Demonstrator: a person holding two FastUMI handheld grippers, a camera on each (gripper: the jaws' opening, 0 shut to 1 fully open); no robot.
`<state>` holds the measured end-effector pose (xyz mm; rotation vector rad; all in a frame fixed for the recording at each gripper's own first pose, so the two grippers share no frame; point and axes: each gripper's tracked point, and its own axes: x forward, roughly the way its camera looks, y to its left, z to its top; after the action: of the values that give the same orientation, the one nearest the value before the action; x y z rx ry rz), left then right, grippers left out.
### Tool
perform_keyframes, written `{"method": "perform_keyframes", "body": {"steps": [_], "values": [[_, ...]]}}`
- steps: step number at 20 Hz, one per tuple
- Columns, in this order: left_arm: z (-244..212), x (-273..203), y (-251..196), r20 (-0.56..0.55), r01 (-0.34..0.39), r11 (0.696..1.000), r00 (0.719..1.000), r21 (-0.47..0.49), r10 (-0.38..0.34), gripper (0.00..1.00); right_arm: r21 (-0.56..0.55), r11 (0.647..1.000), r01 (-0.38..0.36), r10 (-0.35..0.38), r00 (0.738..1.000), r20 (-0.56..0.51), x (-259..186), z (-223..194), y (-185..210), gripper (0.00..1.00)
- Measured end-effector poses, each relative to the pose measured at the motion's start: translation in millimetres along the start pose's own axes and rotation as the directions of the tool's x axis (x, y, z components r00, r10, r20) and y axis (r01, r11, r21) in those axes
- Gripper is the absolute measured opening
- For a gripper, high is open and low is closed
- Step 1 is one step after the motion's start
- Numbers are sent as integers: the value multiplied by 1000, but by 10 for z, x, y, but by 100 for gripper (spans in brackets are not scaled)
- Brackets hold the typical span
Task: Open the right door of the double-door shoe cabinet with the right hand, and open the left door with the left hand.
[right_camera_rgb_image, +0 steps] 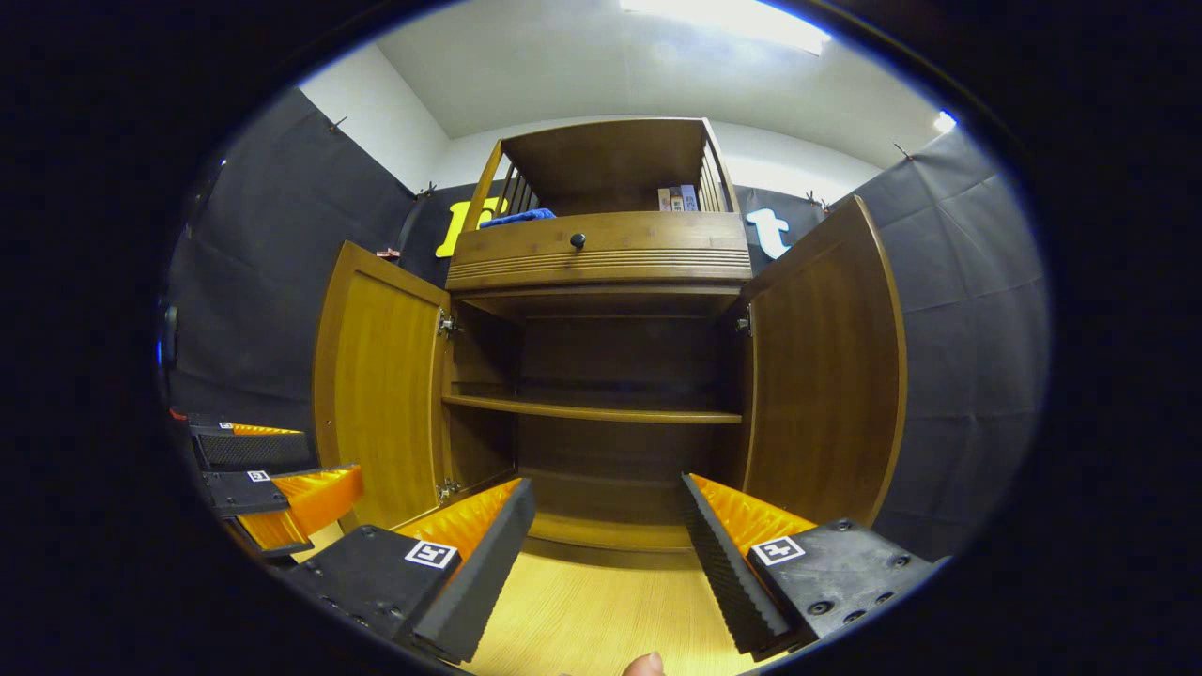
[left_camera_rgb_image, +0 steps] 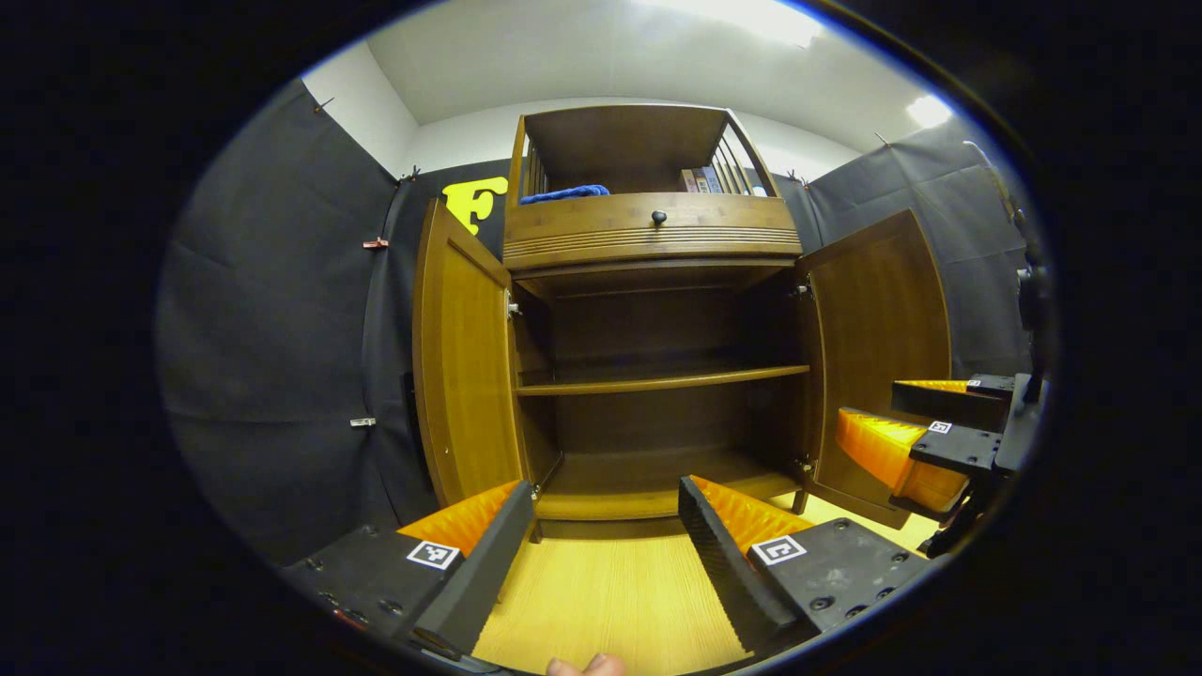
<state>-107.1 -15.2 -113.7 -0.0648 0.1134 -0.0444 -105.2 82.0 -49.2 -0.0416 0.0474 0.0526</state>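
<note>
Shoe cabinet [left_camera_rgb_image: 648, 244] stands on the wood floor [left_camera_rgb_image: 610, 591], both doors swung wide: left door [left_camera_rgb_image: 465, 366], right door [right_camera_rgb_image: 822, 376]. Shelf [left_camera_rgb_image: 657, 380] inside bare. Task looks done. Your left gripper [left_camera_rgb_image: 606, 526] is spread, holding nothing; right gripper [right_camera_rgb_image: 606, 526] likewise. Back both straight out, keeping your fingers off the door edges so neither swings shut.

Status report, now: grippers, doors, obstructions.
Left gripper open, right gripper open, both holding nothing. Left door and right door swung wide. Shelf bare; nothing blocking.
</note>
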Motion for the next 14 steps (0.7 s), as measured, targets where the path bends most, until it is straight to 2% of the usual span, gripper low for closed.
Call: {"method": "perform_keyframes", "body": {"steps": [2,3,6,7,11,13,14], "values": [[-2,-1,1,-1,0,1000,1000,0,0,100,2,1000,3,-3,1000,-1,0,-5,-21,98],[4,2,0,-1,1,1000,1000,0,-1,97,3,1000,4,-4,1000,1,-7,-2,-31,98],[2,-4,-5,-2,2,1000,1000,-3,-2,97,7,1000,7,-7,1000,1,-11,0,-42,98],[7,-2,-7,-3,3,1000,1000,-3,-3,100,7,1000,7,-7,1000,1,-9,4,-40,98],[2,-10,-21,-5,3,1000,1000,0,-3,100,3,1000,7,-7,1000,0,-14,-18,-44,98],[1,-12,-28,-5,4,1000,1000,1,-4,97,5,1000,6,-6,1000,0,-27,-15,-50,98],[-2,-24,-34,-5,5,1000,1000,1,-5,100,5,1000,7,-7,1000,2,-22,-5,-49,98]]}}
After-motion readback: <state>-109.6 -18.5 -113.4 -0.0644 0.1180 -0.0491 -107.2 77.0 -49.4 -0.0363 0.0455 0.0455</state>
